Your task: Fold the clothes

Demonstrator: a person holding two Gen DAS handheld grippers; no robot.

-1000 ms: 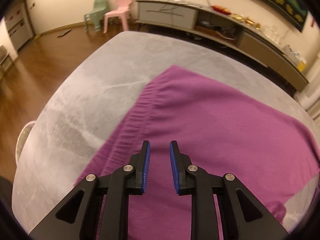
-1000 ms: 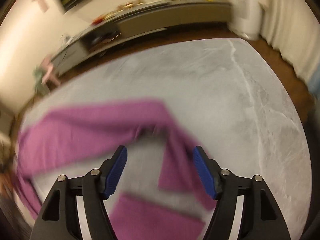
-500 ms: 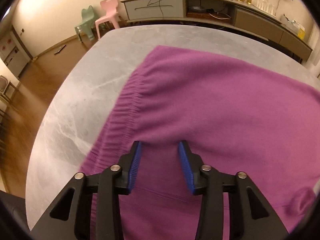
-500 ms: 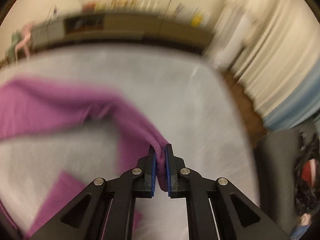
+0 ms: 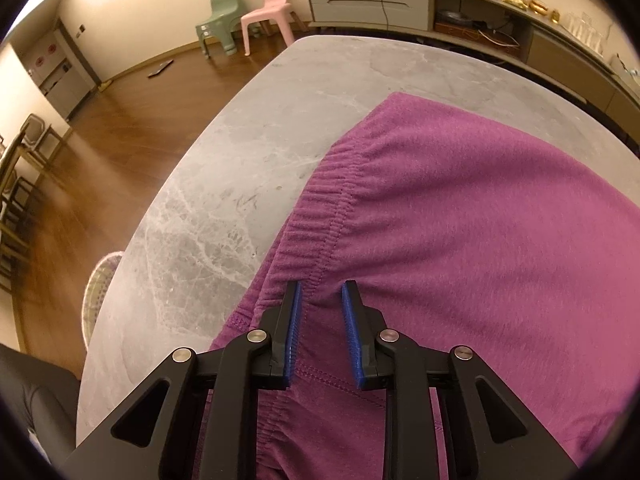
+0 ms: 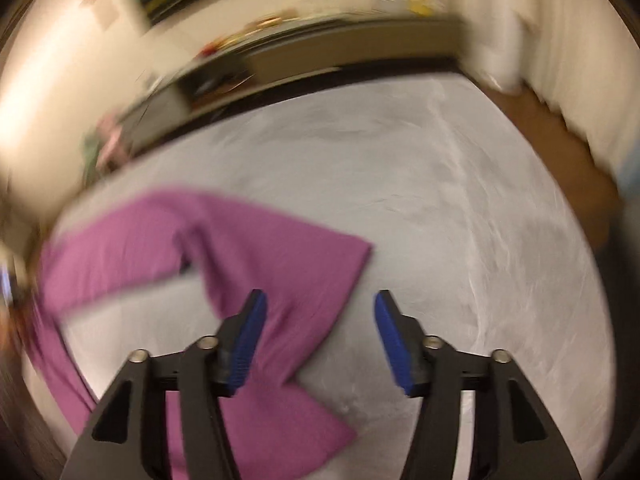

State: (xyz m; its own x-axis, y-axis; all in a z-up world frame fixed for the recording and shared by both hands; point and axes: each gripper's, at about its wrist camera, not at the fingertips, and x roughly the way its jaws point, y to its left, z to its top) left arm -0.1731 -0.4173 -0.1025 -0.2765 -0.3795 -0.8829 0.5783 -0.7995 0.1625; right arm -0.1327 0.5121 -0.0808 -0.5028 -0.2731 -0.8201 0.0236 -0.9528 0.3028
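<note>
Purple trousers point(image 5: 460, 220) lie on the grey marble table point(image 5: 240, 140), their gathered elastic waistband point(image 5: 320, 216) toward the table's left edge. My left gripper point(image 5: 321, 286) points down onto the waistband. Its jaws are closing, a pucker of waistband cloth rises between the blue pads, and a gap still shows on both sides. In the blurred right wrist view a trouser leg point(image 6: 260, 248) lies flat on the table point(image 6: 440, 200). My right gripper point(image 6: 320, 296) hangs above the leg's end with its jaws opening and nothing between them.
The table's rounded edge runs close on the left, with wooden floor point(image 5: 100, 140) below. A pink chair point(image 5: 268, 8), a green chair point(image 5: 216, 28) and a long sideboard point(image 5: 400, 0) stand by the far wall. A woven basket point(image 5: 98, 292) sits by the table's edge.
My left gripper sank onto the waistband, its jaws widening and then narrowing. My right gripper, shut on the trouser leg half a second ago, has let it go, and the leg lies flat.
</note>
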